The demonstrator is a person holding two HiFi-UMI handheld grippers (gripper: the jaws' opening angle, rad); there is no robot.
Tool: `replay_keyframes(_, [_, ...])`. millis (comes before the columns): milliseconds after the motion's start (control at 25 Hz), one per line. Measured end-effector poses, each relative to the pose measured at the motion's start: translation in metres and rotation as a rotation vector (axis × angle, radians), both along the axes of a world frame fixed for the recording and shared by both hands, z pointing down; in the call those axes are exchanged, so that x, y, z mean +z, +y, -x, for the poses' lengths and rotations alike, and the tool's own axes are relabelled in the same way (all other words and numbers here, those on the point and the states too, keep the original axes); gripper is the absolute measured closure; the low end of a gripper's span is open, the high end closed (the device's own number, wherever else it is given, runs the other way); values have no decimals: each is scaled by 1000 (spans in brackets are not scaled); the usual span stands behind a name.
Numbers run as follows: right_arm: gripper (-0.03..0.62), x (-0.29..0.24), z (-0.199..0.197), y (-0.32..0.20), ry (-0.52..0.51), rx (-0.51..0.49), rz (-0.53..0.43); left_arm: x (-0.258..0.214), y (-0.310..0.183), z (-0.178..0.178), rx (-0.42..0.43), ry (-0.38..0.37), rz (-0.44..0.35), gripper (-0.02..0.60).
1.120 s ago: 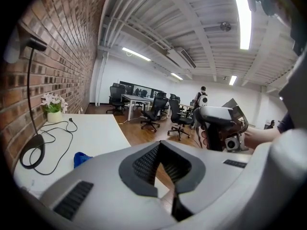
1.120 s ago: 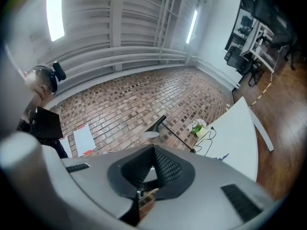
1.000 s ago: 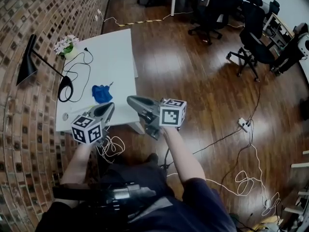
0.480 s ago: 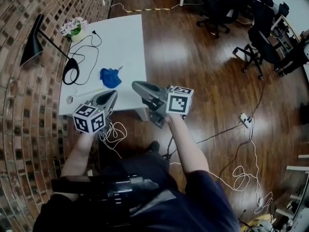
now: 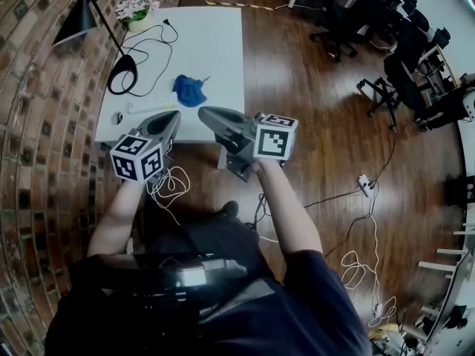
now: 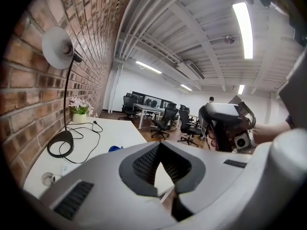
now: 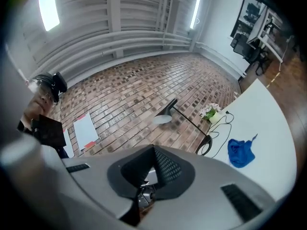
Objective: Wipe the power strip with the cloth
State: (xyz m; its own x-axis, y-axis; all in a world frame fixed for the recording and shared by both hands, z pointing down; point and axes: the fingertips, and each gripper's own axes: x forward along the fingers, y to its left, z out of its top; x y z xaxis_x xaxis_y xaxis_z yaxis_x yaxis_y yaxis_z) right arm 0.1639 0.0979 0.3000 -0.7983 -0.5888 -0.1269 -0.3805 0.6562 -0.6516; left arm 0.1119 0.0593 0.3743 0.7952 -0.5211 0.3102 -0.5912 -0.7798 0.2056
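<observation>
Head view: where are the task's things found?

— The blue cloth (image 5: 191,91) is seen crumpled on the white table (image 5: 215,43). The power strip (image 5: 151,104) lies just beside it, on the brick-wall side, with the lamp (image 5: 122,71) base close behind.

And the claws?

— Both are pressed together with nothing pinched. The left gripper (image 5: 174,116) and right gripper (image 5: 202,112) are held over the table's near edge, short of the cloth.

What could be spoiled?

— If the jaws are not spread before the cloth is reached, it would likely be shoved along rather than picked up. The strip looks light, so it could be pushed into the lamp base unless steadied while wiped.
</observation>
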Motion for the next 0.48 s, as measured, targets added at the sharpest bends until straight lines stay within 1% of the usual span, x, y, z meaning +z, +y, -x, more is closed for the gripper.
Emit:
replay_keyframes(280, [617, -4, 29, 16, 40, 29, -6, -7, 12, 23, 34, 31, -25, 584])
replay_keyframes(480, [617, -11, 42, 24, 53, 65, -23, -11, 20, 27, 101, 57, -37, 584])
